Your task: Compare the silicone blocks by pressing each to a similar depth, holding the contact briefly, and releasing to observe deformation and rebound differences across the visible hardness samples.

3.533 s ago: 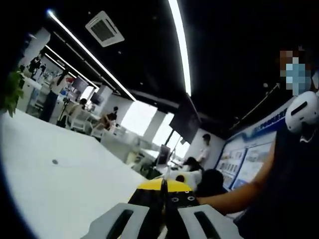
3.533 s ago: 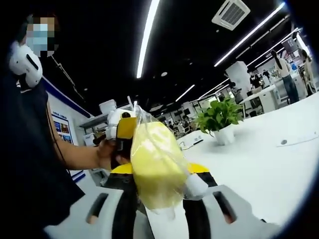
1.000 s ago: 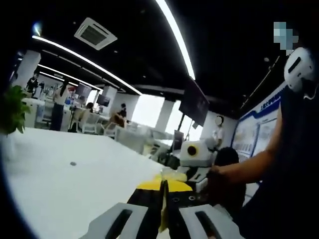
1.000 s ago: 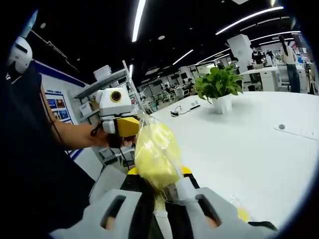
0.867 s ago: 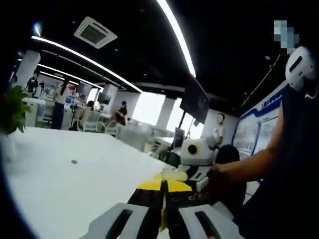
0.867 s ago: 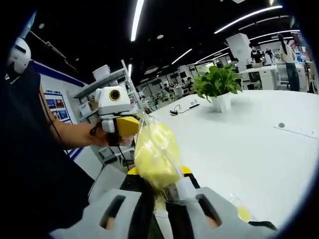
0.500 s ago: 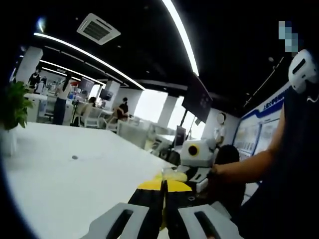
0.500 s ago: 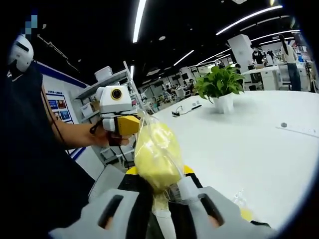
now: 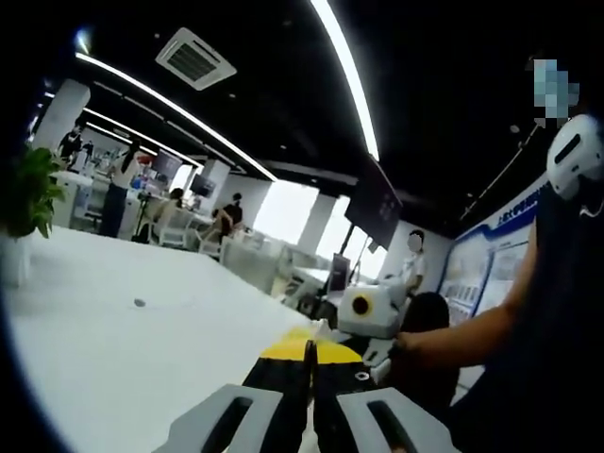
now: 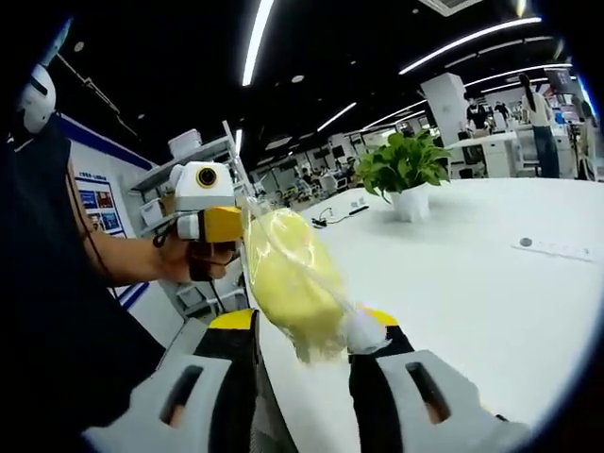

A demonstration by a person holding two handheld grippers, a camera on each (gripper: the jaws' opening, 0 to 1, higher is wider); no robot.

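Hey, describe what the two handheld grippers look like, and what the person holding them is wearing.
The right gripper and left gripper both have pale grey slotted jaws, black inner faces and a yellow band at the base. The person wears a dark short-sleeved top.

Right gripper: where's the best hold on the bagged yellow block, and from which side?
Grip the yellow block across its thick middle, coming from its lower end, where the right gripper has open jaws on either side. The block bulges there, so the jaws meet solid material rather than loose film. The bag is pinched at its top edge by the left gripper, so that end is taken.
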